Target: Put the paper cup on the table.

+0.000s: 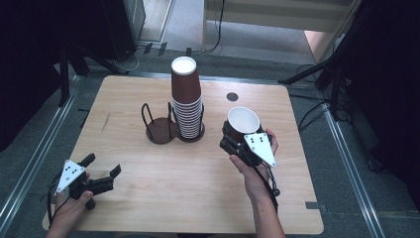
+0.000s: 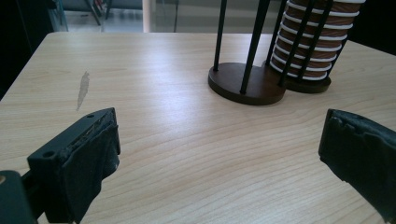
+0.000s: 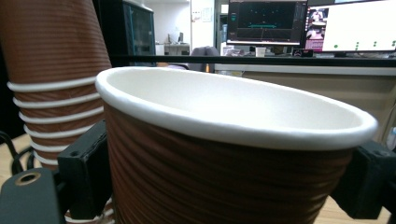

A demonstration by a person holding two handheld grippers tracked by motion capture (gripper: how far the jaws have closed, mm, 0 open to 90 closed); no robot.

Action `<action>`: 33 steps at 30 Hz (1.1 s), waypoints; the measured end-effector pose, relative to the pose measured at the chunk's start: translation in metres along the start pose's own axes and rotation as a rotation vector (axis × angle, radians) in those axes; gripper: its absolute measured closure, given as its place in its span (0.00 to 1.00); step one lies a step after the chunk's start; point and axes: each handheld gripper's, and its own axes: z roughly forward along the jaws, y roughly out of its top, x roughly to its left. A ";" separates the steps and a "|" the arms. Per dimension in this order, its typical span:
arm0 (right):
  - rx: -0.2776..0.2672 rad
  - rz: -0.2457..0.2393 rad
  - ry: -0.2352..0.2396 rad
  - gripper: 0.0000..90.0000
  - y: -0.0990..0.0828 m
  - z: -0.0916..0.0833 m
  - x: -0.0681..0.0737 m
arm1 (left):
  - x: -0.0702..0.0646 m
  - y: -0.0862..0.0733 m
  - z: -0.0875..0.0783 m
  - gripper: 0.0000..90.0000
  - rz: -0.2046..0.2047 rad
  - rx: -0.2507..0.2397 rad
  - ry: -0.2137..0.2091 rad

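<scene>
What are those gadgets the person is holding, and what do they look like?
Each is a black handheld gripper: the left gripper and right gripper have two chunky black padded jaws. On top sits a pale grey three-cornered plate with dark dots. A black cable trails back. Forearms are bare, no sleeves.

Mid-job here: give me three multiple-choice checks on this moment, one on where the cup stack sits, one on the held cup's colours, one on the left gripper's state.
1. The stack of cups stands:
A. in the holder's right ring
B. in the holder's left ring
C. off the table

2. The cup in the right gripper is:
A. white outside, brown inside
B. brown outside, white inside
C. all black

3. The left gripper is:
A. shut on a cup
B. shut on nothing
C. open, holding nothing

Key: 1 A, the high view shows the holder with its left ring bare; 2 B, ribbed brown wall, white inside; 3 C, jaws spread over bare table.
</scene>
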 end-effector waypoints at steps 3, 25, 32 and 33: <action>0.003 -0.031 -0.009 0.12 -0.004 0.005 0.000 | 0.001 0.000 0.001 0.00 -0.015 -0.002 0.010; 0.079 -0.052 -0.082 0.12 -0.030 0.051 -0.018 | 0.003 0.002 0.004 0.00 -0.024 0.013 0.034; 0.115 -0.085 -0.119 0.12 -0.041 0.070 -0.027 | 0.003 0.002 0.004 0.00 -0.028 0.010 0.035; 0.120 -0.086 -0.128 0.12 -0.043 0.073 -0.028 | 0.003 0.002 0.004 0.00 -0.029 0.011 0.034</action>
